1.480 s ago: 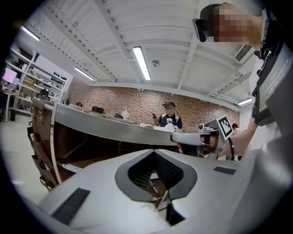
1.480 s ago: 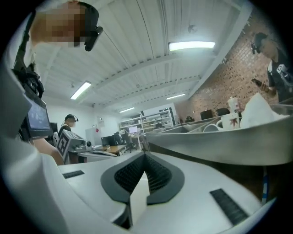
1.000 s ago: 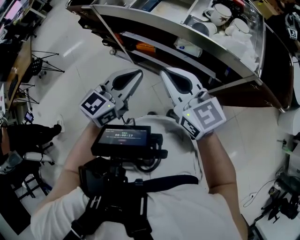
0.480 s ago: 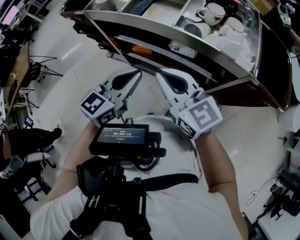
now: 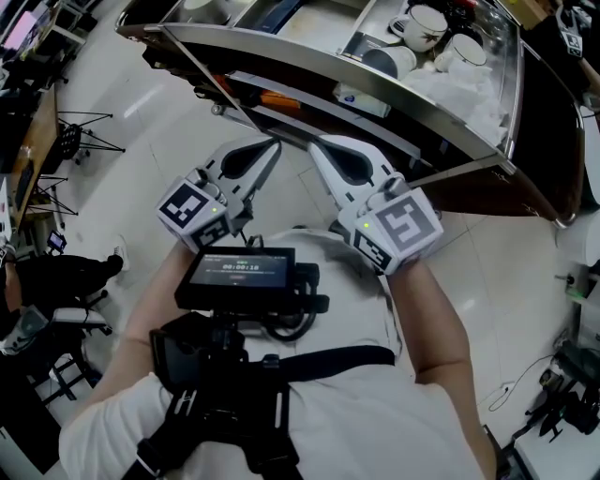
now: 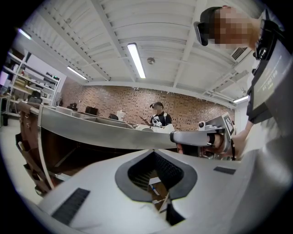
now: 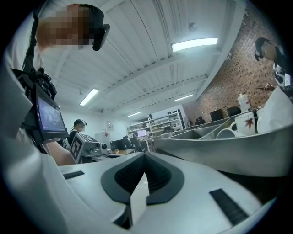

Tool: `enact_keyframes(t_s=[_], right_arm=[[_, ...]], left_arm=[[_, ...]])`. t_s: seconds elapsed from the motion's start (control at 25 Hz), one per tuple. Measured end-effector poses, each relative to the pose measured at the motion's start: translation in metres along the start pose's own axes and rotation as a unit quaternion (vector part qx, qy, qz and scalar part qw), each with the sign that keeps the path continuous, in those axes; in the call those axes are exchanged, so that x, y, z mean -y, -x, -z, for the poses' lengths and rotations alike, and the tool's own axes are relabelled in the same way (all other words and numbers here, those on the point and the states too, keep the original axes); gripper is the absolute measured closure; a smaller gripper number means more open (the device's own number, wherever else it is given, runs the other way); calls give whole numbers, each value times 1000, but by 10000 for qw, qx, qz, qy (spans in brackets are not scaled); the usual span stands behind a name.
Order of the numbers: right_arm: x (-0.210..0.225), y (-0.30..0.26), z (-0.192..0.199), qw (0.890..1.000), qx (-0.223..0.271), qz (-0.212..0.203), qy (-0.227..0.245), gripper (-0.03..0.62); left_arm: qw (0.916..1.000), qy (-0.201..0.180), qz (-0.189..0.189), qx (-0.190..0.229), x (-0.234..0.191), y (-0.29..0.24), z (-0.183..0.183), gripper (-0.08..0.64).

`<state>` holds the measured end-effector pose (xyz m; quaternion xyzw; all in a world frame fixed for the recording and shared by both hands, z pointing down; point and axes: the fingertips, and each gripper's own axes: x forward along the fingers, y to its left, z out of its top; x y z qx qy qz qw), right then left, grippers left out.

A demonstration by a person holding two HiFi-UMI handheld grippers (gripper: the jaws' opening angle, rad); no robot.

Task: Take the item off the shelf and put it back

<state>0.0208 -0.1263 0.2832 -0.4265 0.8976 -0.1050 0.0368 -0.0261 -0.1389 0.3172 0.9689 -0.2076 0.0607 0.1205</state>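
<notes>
A steel-rimmed shelf cart (image 5: pixel 309 52) stands ahead of me. On top, its trays hold white cups (image 5: pixel 424 23). On the lower shelf (image 5: pixel 309 120) lie a white packet (image 5: pixel 361 97) and an orange item (image 5: pixel 274 97). My left gripper (image 5: pixel 277 146) and right gripper (image 5: pixel 315 148) hang side by side just short of the cart's edge, with their tips close together. Both are shut with nothing between the jaws. The left gripper (image 6: pixel 153 151) points at the cart's dark underside. Over the right gripper (image 7: pixel 145 154), the cart's rim and a cup (image 7: pixel 242 122) show at the right.
A monitor on a chest rig (image 5: pixel 239 275) sits below the grippers. Tripod stands (image 5: pixel 80 131) and a seated person (image 5: pixel 52 277) are at the left. Cables and gear (image 5: pixel 562 394) lie at the lower right. Another person (image 6: pixel 158 116) stands behind the cart.
Both grippers have drifted slightly left and closer to the cart's edge. Both stay shut and empty.
</notes>
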Motion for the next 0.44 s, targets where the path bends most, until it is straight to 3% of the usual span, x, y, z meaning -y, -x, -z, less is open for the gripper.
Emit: enact_keyframes(t_s=[0.44], right_arm=[[2,-3,4,9997,-30,-52,-235,592]], left_arm=[[10000,68,-57,-39,-3,1,3,554]])
